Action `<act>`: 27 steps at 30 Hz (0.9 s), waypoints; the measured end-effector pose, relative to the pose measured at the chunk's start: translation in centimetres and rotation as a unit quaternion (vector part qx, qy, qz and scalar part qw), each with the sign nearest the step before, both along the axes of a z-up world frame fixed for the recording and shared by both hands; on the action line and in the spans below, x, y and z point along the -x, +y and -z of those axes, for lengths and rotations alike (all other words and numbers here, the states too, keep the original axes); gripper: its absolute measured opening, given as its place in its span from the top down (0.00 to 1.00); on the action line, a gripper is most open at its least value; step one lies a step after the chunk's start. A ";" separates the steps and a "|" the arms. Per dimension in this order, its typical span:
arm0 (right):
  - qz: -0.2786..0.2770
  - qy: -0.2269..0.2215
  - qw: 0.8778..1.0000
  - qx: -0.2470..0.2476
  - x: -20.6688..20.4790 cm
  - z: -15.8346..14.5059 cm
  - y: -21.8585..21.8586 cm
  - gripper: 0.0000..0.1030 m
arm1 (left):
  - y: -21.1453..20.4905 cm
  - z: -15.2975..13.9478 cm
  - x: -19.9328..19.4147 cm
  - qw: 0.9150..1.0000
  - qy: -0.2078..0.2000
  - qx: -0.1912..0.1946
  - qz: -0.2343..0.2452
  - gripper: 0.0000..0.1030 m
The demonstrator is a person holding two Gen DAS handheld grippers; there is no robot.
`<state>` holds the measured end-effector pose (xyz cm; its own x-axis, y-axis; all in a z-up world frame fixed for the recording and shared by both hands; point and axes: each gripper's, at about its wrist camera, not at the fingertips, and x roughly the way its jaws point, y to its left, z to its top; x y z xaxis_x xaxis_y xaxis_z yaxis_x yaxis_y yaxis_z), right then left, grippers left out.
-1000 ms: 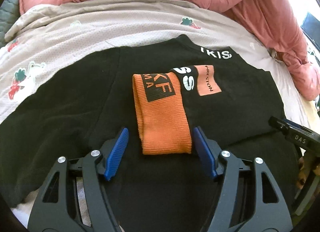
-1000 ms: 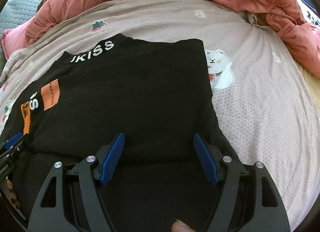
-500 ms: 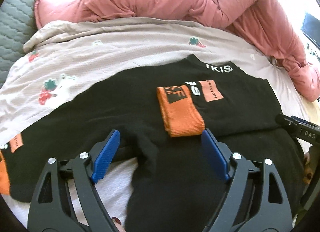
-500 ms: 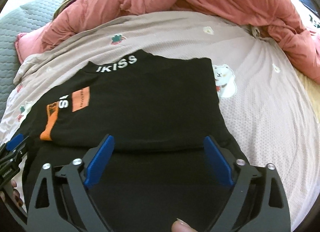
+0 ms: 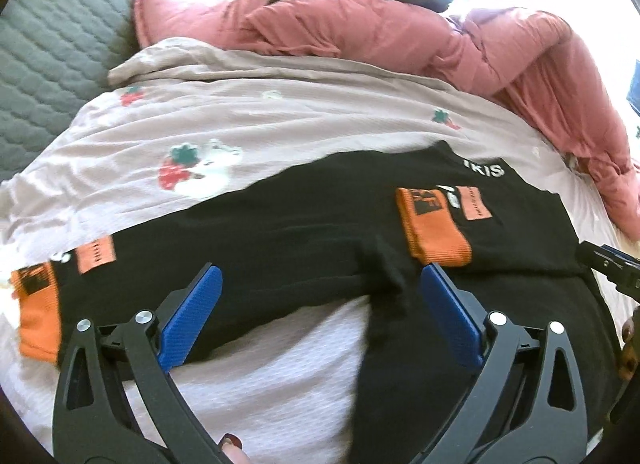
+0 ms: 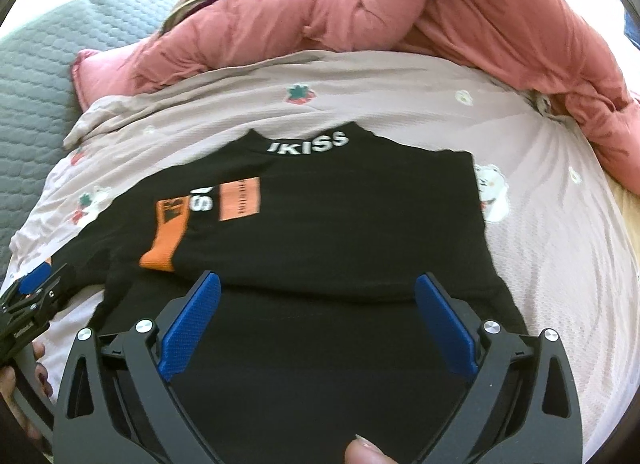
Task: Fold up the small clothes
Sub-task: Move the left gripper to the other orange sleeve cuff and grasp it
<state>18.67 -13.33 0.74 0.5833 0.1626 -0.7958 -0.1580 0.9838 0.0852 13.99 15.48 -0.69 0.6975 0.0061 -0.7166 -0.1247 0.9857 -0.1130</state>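
A black long-sleeved top (image 5: 320,224) (image 6: 340,232) with white "KISS" lettering lies flat on the bed. Its right sleeve is folded in across the chest, the orange cuff (image 5: 436,228) (image 6: 166,240) lying on the body. Its left sleeve stretches out to the left, ending in an orange cuff (image 5: 38,316). My left gripper (image 5: 320,284) is open and empty above the armpit of the outstretched sleeve. My right gripper (image 6: 318,292) is open and empty above the lower body of the top, and its tip shows at the right edge of the left wrist view (image 5: 608,264).
The top lies on a pale pink sheet (image 5: 240,120) (image 6: 560,224) printed with strawberries and bears. A bunched salmon-pink duvet (image 5: 380,28) (image 6: 440,12) runs along the far side and right. A grey quilted surface (image 5: 48,56) is at the far left.
Both grippers have pulled back and up from the top and stayed open. The left one has swung left, bringing the outstretched left sleeve and its orange cuff into view.
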 end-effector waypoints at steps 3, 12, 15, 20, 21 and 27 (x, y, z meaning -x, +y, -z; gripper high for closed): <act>-0.016 -0.004 1.000 0.000 0.4 -0.3 1.2 0.05 | 1.3 0.1 0.7 1.000 0.000 0.004 -0.017 0.09; -0.061 -0.013 0.998 0.001 1.6 -0.9 4.8 0.05 | 5.0 0.0 2.9 0.997 -0.006 0.019 -0.068 0.09; -0.074 -0.015 0.997 -0.001 1.9 -1.1 5.9 0.05 | 5.7 0.0 3.7 0.997 -0.007 0.018 -0.079 0.09; -0.102 -0.021 0.995 -0.002 2.8 -1.4 8.1 0.05 | 7.0 -0.4 4.9 0.994 -0.019 0.018 -0.105 0.09; -0.107 -0.022 0.994 -0.002 3.0 -1.4 8.5 0.05 | 7.3 -0.6 5.3 0.993 -0.024 0.019 -0.113 0.09; -0.134 -0.023 0.991 0.000 3.8 -1.5 10.8 0.05 | 9.1 -1.4 6.8 0.987 -0.047 0.018 -0.156 0.09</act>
